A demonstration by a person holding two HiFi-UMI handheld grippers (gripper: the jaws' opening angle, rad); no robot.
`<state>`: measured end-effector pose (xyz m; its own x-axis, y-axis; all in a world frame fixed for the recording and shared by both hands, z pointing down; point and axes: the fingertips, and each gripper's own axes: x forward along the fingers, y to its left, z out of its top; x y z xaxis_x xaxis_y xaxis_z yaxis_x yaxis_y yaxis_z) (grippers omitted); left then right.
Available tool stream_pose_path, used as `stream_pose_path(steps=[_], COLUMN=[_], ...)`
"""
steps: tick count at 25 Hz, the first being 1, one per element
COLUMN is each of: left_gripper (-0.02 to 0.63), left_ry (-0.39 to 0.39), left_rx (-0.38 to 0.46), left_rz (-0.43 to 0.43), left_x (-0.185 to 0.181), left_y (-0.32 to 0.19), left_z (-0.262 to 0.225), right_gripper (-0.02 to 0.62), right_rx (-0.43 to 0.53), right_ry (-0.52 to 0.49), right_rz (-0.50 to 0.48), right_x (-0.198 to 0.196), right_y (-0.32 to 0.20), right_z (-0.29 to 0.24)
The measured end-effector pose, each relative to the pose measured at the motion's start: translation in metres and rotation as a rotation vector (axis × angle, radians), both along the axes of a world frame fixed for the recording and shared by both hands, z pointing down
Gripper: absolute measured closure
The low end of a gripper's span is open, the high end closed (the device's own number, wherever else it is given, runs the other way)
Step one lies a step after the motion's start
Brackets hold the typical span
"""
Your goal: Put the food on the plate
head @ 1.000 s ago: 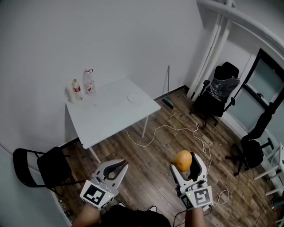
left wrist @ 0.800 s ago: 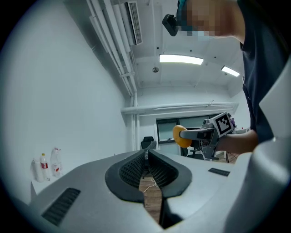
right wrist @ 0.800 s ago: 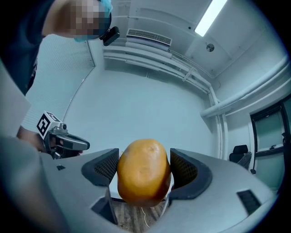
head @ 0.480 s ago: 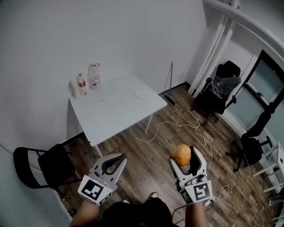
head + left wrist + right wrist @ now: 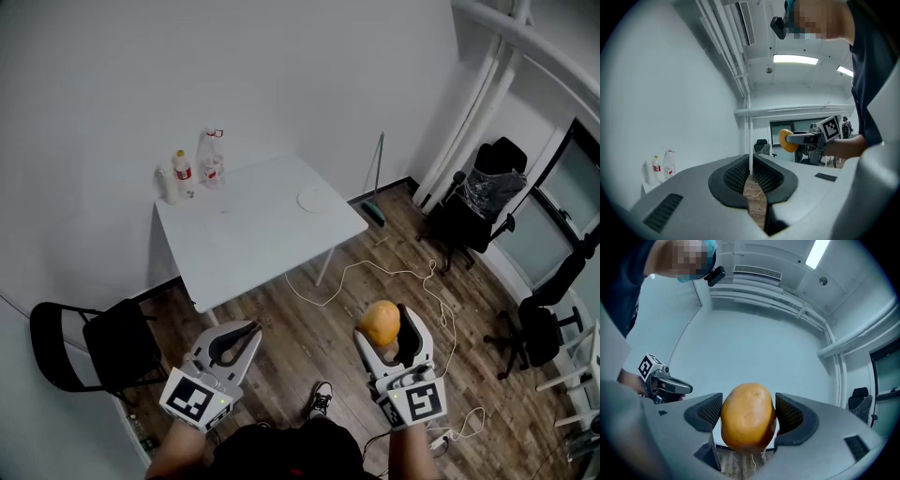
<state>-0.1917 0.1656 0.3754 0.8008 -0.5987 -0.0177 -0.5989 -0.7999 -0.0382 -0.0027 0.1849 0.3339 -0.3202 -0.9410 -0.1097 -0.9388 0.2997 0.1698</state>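
Note:
A round orange-yellow food piece [image 5: 380, 322], potato-like, sits between the pads of my right gripper [image 5: 384, 328], which is shut on it above the wood floor. It fills the middle of the right gripper view [image 5: 748, 416]. My left gripper [image 5: 249, 330] is held level with it on the left, jaws shut with nothing in them [image 5: 751, 174]. A small white plate [image 5: 313, 200] lies near the right edge of the white table [image 5: 253, 239], well ahead of both grippers. From the left gripper view I see the right gripper and the food [image 5: 787, 140].
Bottles [image 5: 183, 172] [image 5: 214, 156] stand at the table's far left corner. A black folding chair [image 5: 98, 349] is left of me. Office chairs [image 5: 476, 195] [image 5: 544, 323] stand at the right. A white cable [image 5: 375, 272] trails on the floor, and a broom [image 5: 377, 178] leans on the wall.
The table and plate have slid rightward and slightly lower in the head view. Both grippers keep the same pose, the right still holding the food.

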Motion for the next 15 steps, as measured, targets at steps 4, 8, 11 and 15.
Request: stream_pose_path(steps=[4, 8, 11, 15], left_gripper=[0.563, 0.563, 0.563, 0.563], left_ry=[-0.006, -0.029, -0.039, -0.050], left_rx=[-0.008, 0.010, 0.018, 0.017], left_rz=[-0.017, -0.028, -0.039, -0.078], left_x=[0.029, 0.069, 0.101, 0.146], left_y=[-0.029, -0.067, -0.098, -0.137], left_z=[-0.001, -0.006, -0.012, -0.019], right_gripper=[0.233, 0.233, 0.233, 0.233], right_rx=[0.008, 0.012, 0.018, 0.028], right_ry=[-0.007, -0.017, -0.039, -0.056], right_rz=[-0.021, -0.035, -0.062, -0.116], right_x=[0.029, 0.069, 0.098, 0.142], right_y=[-0.034, -0.074, -0.108, -0.151], right_z=[0.002, 0.000, -0.002, -0.007])
